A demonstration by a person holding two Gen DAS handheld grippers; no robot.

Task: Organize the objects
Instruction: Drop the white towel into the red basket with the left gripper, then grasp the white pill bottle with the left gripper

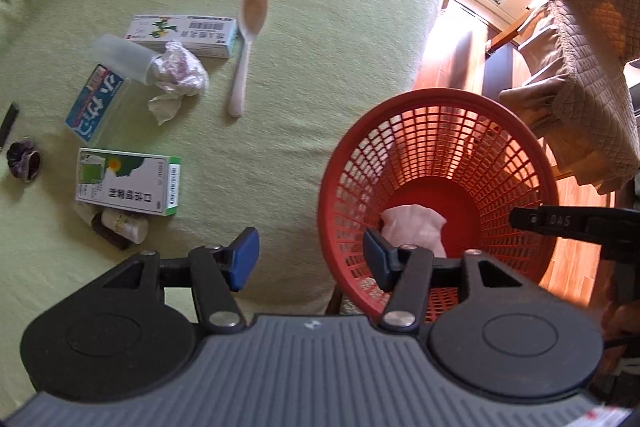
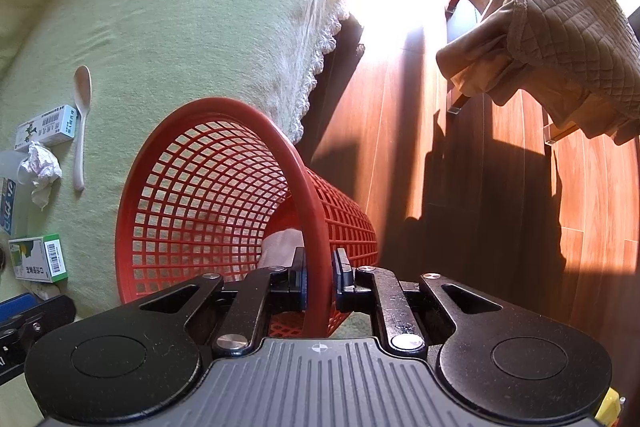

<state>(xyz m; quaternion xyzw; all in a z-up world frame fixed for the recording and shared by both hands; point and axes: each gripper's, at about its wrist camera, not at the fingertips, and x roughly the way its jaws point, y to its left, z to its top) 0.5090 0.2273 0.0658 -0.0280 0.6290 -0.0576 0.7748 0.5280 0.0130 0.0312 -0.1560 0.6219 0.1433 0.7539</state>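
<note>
Green-covered bed (image 1: 304,27) beside a sunlit wood floor (image 2: 500,207). Red basket (image 1: 440,163) tilted at bed's edge, white crumpled item (image 1: 416,227) inside at the bottom. Right gripper (image 2: 319,277) clamped on basket rim. Left gripper (image 1: 310,257) wide open, holding nothing, over bed edge by basket. Spoon (image 1: 246,47), boxes, crumpled tissue (image 1: 178,75) lie w/ other bits toward bed's left side.

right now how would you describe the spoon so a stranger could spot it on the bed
Start at the green bedspread and find the clutter beside the red basket. The spoon lies at the clutter's edge nearest the basket, touching the end of a white carton. It is the only long, pale, one-piece utensil among boxes and crumpled tissue.
</note>
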